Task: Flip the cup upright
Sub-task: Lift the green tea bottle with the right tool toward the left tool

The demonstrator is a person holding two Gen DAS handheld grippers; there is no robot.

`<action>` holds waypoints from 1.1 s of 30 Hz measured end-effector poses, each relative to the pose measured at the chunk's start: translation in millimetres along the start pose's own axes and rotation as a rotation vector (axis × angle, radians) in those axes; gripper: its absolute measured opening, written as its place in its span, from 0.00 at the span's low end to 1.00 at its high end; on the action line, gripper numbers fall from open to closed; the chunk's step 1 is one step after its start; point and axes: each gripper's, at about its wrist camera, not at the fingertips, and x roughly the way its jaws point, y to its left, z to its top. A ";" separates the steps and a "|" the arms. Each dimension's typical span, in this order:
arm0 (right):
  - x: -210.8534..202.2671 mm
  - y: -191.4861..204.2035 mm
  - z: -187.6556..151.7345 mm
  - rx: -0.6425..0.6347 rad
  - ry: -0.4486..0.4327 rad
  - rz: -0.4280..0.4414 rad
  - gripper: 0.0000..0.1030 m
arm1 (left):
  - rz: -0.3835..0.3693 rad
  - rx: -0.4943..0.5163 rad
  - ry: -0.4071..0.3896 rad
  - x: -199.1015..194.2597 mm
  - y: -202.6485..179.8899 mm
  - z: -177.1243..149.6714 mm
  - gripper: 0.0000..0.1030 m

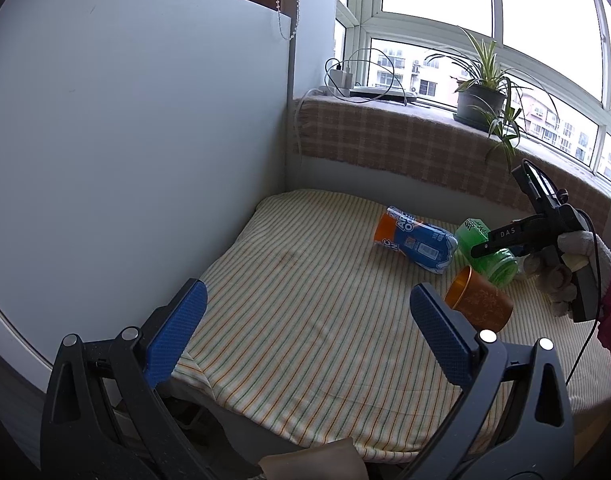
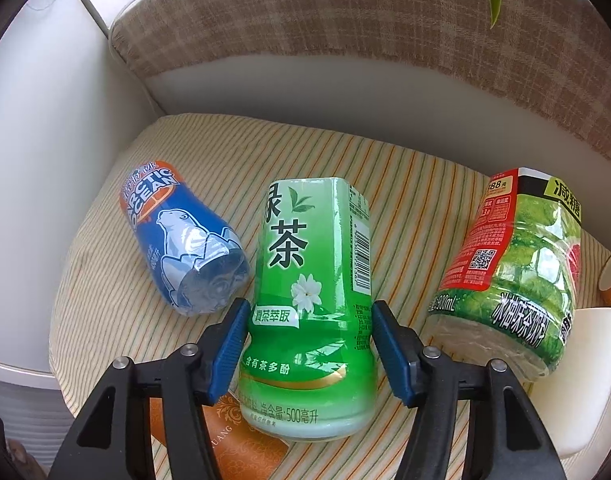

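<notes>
A green tea cup (image 2: 309, 300) cut from a bottle lies on its side on the striped cloth (image 2: 417, 184). My right gripper (image 2: 305, 320) has its blue pads against both sides of the cup's waist. In the left wrist view the same cup (image 1: 491, 250) sits under the right gripper (image 1: 505, 240). My left gripper (image 1: 305, 308) is open and empty, above the near part of the cloth. A copper cup (image 1: 479, 300) lies on its side just beyond its right finger.
A blue Arctic Ocean cup (image 2: 185, 244) lies on its side left of the green one. A larger green-and-red cup (image 2: 517, 272) lies to the right, with a white cup (image 2: 593, 360) beside it. A white panel (image 1: 125, 140) stands left; a plant pot (image 1: 481, 104) is on the sill.
</notes>
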 end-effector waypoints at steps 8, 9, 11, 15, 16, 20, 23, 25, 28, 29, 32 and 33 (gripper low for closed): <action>-48.4 2.2 -5.9 0.003 -0.115 0.048 0.62 | -0.019 0.020 -0.021 -4.4 -9.4 2.7 1.00; -56.4 1.6 -8.9 0.005 -0.133 0.054 0.62 | -0.027 0.024 -0.023 -4.3 -12.8 3.1 1.00; -74.4 -1.1 -18.8 0.015 -0.171 0.068 0.62 | -0.045 0.032 -0.027 -4.3 -20.1 4.0 1.00; -103.1 -9.8 -48.8 0.067 -0.225 0.087 0.62 | -0.100 0.056 -0.024 -2.4 -42.7 5.8 1.00; -108.4 -13.5 -57.4 0.086 -0.230 0.095 0.62 | -0.116 0.064 -0.022 -2.1 -49.1 6.0 1.00; -119.6 -33.7 -99.7 0.196 -0.241 0.112 0.62 | -0.189 0.089 -0.006 -1.1 -74.3 5.1 1.00; -121.4 -54.7 -133.4 0.281 -0.231 0.115 0.62 | -0.245 0.102 0.017 0.4 -92.2 2.7 1.00; -117.0 -65.5 -151.1 0.329 -0.218 0.112 0.62 | -0.281 0.104 0.040 2.2 -102.4 0.2 1.00; -110.3 -76.8 -171.1 0.384 -0.212 0.100 0.62 | -0.356 0.093 0.110 9.7 -115.6 -4.2 1.00; -107.8 -81.2 -178.1 0.402 -0.210 0.099 0.62 | -0.377 0.089 0.132 12.1 -119.5 -5.6 1.00; -101.2 -88.7 -190.6 0.442 -0.199 0.103 0.62 | -0.424 0.083 0.182 18.0 -131.2 -10.4 1.00; -98.4 -90.3 -193.2 0.451 -0.194 0.101 0.62 | -0.442 0.081 0.199 19.5 -134.4 -12.4 1.00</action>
